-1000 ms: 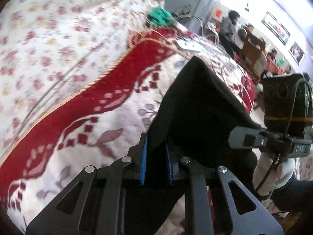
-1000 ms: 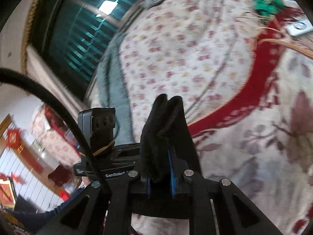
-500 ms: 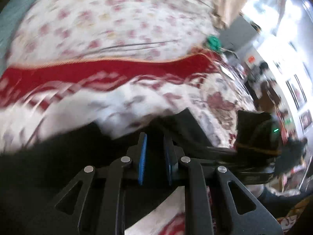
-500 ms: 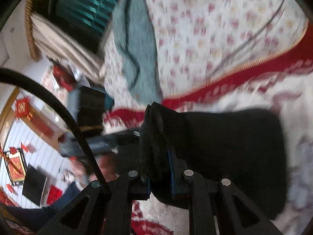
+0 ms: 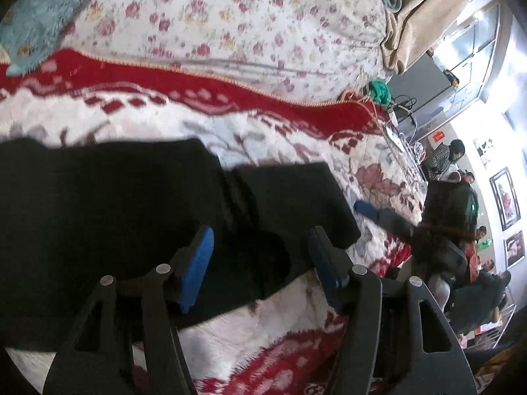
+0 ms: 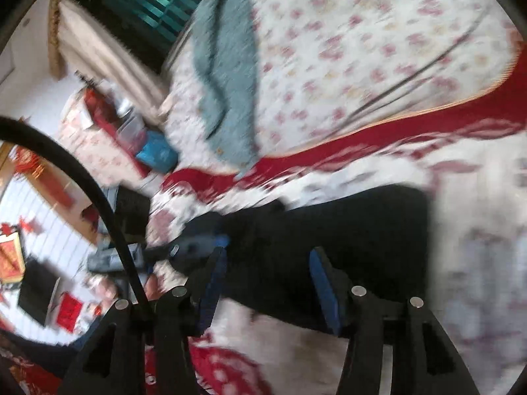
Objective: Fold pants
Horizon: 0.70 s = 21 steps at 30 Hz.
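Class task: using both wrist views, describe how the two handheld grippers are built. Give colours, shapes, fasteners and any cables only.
The left gripper and right gripper look alike: matte black frames with triangular cut-outs, round silver bolt heads at the joints, and two fingers lined with ribbed blue pads. A thick black cable arcs past the right one.

Both tools (image 5: 260, 263) (image 6: 266, 279) released pants (image 5: 115, 204), now lying on blanket (image 5: 296, 138).

A lived-in home bedroom; a bed under a rose-print white quilt (image 5: 250, 23) and red-and-white plush blanket (image 5: 204, 98); framed pictures (image 5: 505, 197) on the wall; people seated (image 5: 448, 158) beyond.
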Each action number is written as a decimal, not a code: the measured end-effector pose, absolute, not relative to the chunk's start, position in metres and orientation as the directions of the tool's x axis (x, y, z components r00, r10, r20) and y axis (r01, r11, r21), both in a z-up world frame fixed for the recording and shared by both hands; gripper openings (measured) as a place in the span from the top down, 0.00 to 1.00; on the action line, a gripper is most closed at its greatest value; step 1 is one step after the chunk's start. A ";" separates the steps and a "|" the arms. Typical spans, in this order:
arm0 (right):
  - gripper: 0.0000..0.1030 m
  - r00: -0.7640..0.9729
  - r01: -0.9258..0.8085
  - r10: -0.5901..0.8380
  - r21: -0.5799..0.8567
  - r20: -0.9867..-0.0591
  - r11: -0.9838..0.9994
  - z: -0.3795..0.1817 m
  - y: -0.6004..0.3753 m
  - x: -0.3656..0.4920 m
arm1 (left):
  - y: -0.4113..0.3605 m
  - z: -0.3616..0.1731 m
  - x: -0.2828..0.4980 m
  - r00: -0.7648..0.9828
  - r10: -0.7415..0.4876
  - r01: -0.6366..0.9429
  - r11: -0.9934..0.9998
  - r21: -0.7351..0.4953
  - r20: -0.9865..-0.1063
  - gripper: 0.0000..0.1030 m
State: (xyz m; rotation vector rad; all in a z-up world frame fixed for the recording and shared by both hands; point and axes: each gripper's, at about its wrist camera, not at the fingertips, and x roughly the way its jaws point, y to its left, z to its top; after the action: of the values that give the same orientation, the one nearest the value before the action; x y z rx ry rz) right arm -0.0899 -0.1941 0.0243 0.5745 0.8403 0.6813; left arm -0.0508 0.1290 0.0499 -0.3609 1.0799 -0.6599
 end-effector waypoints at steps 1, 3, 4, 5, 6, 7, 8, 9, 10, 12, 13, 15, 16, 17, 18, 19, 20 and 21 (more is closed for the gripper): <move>0.51 0.496 -0.288 0.722 0.693 -0.482 0.661 0.023 -0.202 -0.089 | 0.125 0.047 -0.053 0.302 -0.648 0.318 0.760 -0.567 -0.699 0.42; 0.51 0.519 -0.224 0.685 0.693 -0.511 0.686 0.013 -0.220 -0.086 | 0.116 0.042 -0.055 0.306 -0.634 0.316 0.771 -0.553 -0.710 0.42; 0.51 0.527 -0.196 0.676 0.701 -0.514 0.686 0.007 -0.227 -0.084 | 0.112 0.040 -0.055 0.307 -0.630 0.312 0.775 -0.549 -0.714 0.42; 0.51 0.533 -0.182 0.676 0.712 -0.508 0.678 0.004 -0.233 -0.085 | 0.107 0.036 -0.054 0.303 -0.623 0.307 0.780 -0.545 -0.721 0.42; 0.51 0.538 -0.175 0.677 0.720 -0.502 0.672 0.005 -0.239 -0.087 | 0.102 0.033 -0.053 0.299 -0.616 0.301 0.786 -0.540 -0.729 0.42; 0.51 0.541 -0.166 0.682 0.732 -0.493 0.660 0.002 -0.242 -0.087 | 0.099 0.031 -0.051 0.298 -0.613 0.296 0.788 -0.539 -0.732 0.42; 0.51 0.540 -0.161 0.685 0.739 -0.489 0.654 0.001 -0.244 -0.086 | 0.093 0.028 -0.051 0.301 -0.610 0.292 0.791 -0.538 -0.733 0.42; 0.51 0.537 -0.157 0.688 0.743 -0.488 0.650 -0.001 -0.245 -0.086 | 0.090 0.027 -0.050 0.305 -0.609 0.293 0.791 -0.536 -0.732 0.42; 0.51 0.533 -0.156 0.689 0.743 -0.491 0.651 -0.004 -0.245 -0.086 | 0.087 0.026 -0.049 0.316 -0.606 0.293 0.794 -0.533 -0.730 0.42; 0.51 0.529 -0.157 0.686 0.737 -0.500 0.657 -0.006 -0.244 -0.085 | 0.086 0.024 -0.046 0.334 -0.612 0.274 0.790 -0.548 -0.717 0.44; 0.51 0.529 -0.156 0.684 0.734 -0.502 0.660 -0.006 -0.240 -0.084 | 0.086 0.022 -0.044 0.336 -0.616 0.259 0.788 -0.559 -0.713 0.63; 0.51 0.534 -0.151 0.676 0.730 -0.508 0.667 -0.006 -0.238 -0.084 | 0.087 0.018 -0.038 0.326 -0.596 0.234 0.803 -0.549 -0.734 0.84; 0.51 0.536 -0.151 0.672 0.725 -0.511 0.672 -0.005 -0.236 -0.084 | 0.088 0.017 -0.036 0.315 -0.604 0.228 0.797 -0.559 -0.732 0.85; 0.51 0.536 -0.159 0.669 0.716 -0.516 0.680 -0.002 -0.234 -0.084 | 0.091 0.019 -0.036 0.312 -0.612 0.225 0.791 -0.569 -0.727 0.86; 0.51 0.539 -0.172 0.663 0.702 -0.520 0.691 0.002 -0.231 -0.084 | 0.091 0.023 -0.037 0.316 -0.610 0.233 0.792 -0.564 -0.727 0.87; 0.51 0.543 -0.184 0.658 0.691 -0.522 0.699 0.006 -0.229 -0.084 | 0.092 0.029 -0.039 0.328 -0.607 0.250 0.795 -0.553 -0.724 0.87; 0.51 0.544 -0.195 0.657 0.682 -0.522 0.704 0.009 -0.226 -0.083 | 0.095 0.036 -0.042 0.342 -0.610 0.269 0.793 -0.547 -0.715 0.87; 0.51 0.544 -0.206 0.658 0.678 -0.520 0.706 0.012 -0.223 -0.082 | 0.096 0.042 -0.043 0.349 -0.610 0.282 0.792 -0.541 -0.712 0.87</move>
State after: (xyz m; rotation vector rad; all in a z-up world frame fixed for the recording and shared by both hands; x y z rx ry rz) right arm -0.0819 -0.2231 0.0116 0.5985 0.8497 0.5505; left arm -0.0432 0.0965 0.0419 -0.3518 1.0682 -0.5938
